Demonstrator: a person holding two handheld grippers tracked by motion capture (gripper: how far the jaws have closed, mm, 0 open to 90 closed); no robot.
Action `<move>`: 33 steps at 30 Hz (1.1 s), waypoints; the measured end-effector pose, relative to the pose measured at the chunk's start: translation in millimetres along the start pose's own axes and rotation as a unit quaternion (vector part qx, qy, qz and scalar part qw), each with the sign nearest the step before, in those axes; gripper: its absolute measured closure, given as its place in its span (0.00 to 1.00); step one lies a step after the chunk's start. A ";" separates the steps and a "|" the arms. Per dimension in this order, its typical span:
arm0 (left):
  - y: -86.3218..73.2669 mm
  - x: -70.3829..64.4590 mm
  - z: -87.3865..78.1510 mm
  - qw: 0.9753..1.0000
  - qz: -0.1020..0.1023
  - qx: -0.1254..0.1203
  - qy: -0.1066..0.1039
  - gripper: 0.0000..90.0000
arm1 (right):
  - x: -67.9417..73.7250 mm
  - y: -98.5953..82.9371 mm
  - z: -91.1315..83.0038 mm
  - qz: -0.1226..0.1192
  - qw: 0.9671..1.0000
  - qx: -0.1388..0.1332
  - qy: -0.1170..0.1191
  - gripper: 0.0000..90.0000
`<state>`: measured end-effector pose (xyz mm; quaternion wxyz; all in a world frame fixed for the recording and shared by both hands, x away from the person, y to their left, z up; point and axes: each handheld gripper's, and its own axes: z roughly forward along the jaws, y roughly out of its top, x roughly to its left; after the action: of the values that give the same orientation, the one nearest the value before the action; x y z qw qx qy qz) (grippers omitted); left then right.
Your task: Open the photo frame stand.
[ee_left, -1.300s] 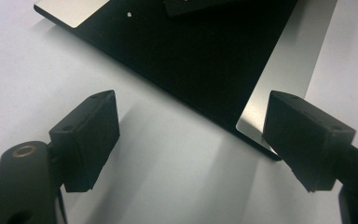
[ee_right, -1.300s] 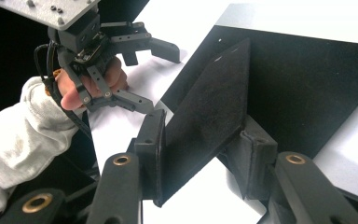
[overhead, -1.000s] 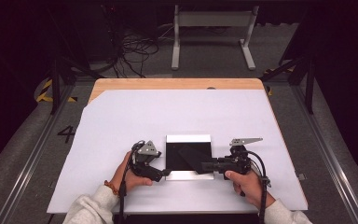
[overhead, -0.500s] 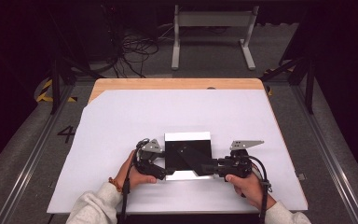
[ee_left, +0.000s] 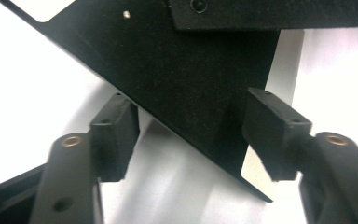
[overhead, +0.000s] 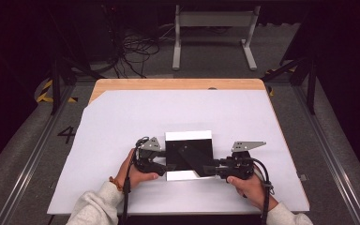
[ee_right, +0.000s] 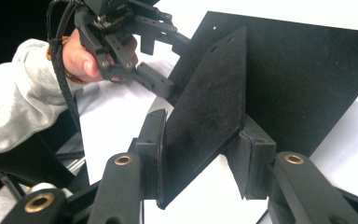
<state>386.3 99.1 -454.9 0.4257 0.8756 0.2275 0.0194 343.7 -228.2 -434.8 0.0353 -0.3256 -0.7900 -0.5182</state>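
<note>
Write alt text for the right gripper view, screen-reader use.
The right gripper has its two black fingers closed on the edge of a narrow, matte black rectangular panel, tilted up over a larger flat black sheet lying on the white table surface. Beyond it, a hand in a grey sleeve holds the left gripper against that sheet's far edge.

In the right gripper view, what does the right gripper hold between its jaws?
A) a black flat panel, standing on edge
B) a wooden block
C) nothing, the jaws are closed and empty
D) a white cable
A: the right gripper has its jaws pressed on both faces of the black flat panel, which stands on edge.
</note>
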 end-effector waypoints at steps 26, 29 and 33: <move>19.5 2.3 2.4 0.995 0.030 -0.048 0.084 0.56 | -3.1 8.9 -3.1 -0.050 0.997 -0.004 -0.058 0.72; 19.8 4.2 4.2 0.995 0.028 -0.054 0.083 0.56 | -3.2 9.5 -2.8 -0.053 0.997 -0.005 -0.060 0.72; 21.1 4.5 4.9 0.994 0.031 -0.057 0.086 0.56 | -2.9 10.2 -3.2 -0.057 0.996 -0.005 -0.065 0.72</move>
<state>399.5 86.1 -442.9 0.4531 0.8515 0.2344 0.1213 350.7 -229.7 -426.3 -0.0478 -0.3129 -0.8052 -0.5015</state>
